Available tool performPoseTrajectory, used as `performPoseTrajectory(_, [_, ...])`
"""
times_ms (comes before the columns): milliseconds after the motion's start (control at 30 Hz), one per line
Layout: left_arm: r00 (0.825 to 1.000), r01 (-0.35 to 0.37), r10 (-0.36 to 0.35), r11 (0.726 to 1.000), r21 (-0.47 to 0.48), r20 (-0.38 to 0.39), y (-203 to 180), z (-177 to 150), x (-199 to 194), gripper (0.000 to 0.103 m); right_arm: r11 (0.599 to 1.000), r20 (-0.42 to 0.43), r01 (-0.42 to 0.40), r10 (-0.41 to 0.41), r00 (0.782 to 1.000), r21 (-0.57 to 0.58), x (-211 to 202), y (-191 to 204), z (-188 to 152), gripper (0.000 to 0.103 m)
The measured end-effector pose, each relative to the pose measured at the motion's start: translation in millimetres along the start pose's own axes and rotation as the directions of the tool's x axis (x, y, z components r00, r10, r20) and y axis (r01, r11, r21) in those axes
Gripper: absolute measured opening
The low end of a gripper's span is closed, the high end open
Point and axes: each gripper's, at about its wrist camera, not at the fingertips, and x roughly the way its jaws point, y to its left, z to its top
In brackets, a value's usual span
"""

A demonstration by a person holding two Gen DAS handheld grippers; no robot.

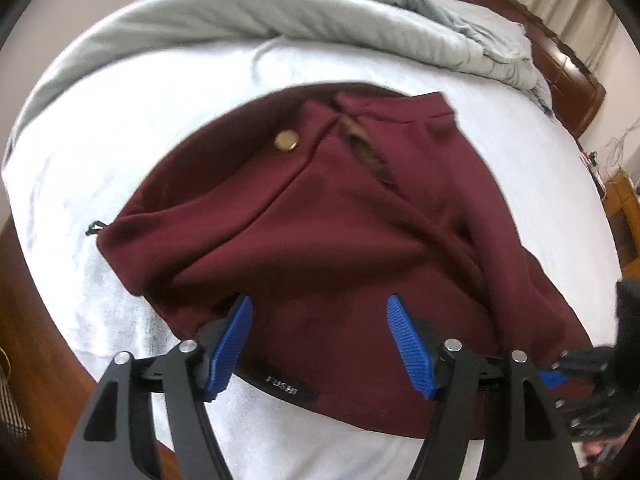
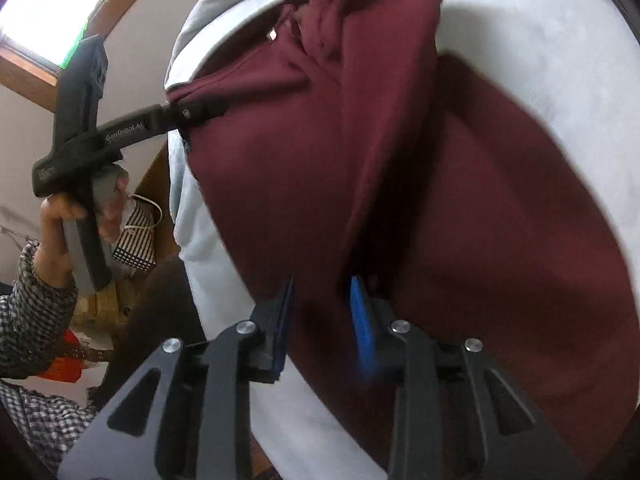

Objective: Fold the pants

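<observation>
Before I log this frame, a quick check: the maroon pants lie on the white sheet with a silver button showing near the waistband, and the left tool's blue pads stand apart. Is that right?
Not quite. The button is gold, brass-like, not silver, as the left wrist view shows. The rest holds: the maroon pants lie on the white sheet, and the left tool has its blue pads apart.

A bed covered in a white sheet carried the maroon pants.

The pants lay spread across the near middle of the sheet, creased, with a brass button facing up toward the far side. A pale grey duvet sat bunched along the bed's far edge, well apart from the pants, and a dark wooden headboard stood at the far right.
</observation>
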Motion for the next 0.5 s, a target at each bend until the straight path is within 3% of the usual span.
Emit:
performPoseTrajectory(100, [1.000, 0.018, -0.018, 1.000, -0.001, 0.000, 2.6, 2.4, 0.0, 0.070, 0.994, 0.002, -0.099, 0.099, 0.995, 0.050, -12.2, -5.1, 10.6, 0.059])
performPoseTrajectory(167, [0.999, 0.034, -0.034, 0.999, -0.007, 0.015, 4.4, 4.9, -5.5, 0.070, 0.994, 0.064, -0.097, 0.094, 0.993, 0.046, -33.0, -7.0, 22.3, 0.065])
performPoseTrajectory(300, [0.998, 0.041, -0.040, 0.998, -0.046, 0.038, 14.2, 11.9, -15.6, 0.071, 0.988, 0.143, -0.100, 0.083, 0.986, 0.115, -53.2, -26.1, 61.6, 0.071])
performPoseTrajectory(500, [0.996, 0.082, -0.079, 0.991, -0.107, 0.035, 32.8, 16.3, -17.0, 0.071, 0.923, 0.179, -0.174, 0.117, 0.977, 0.343, -31.4, -91.4, 130.1, 0.076])
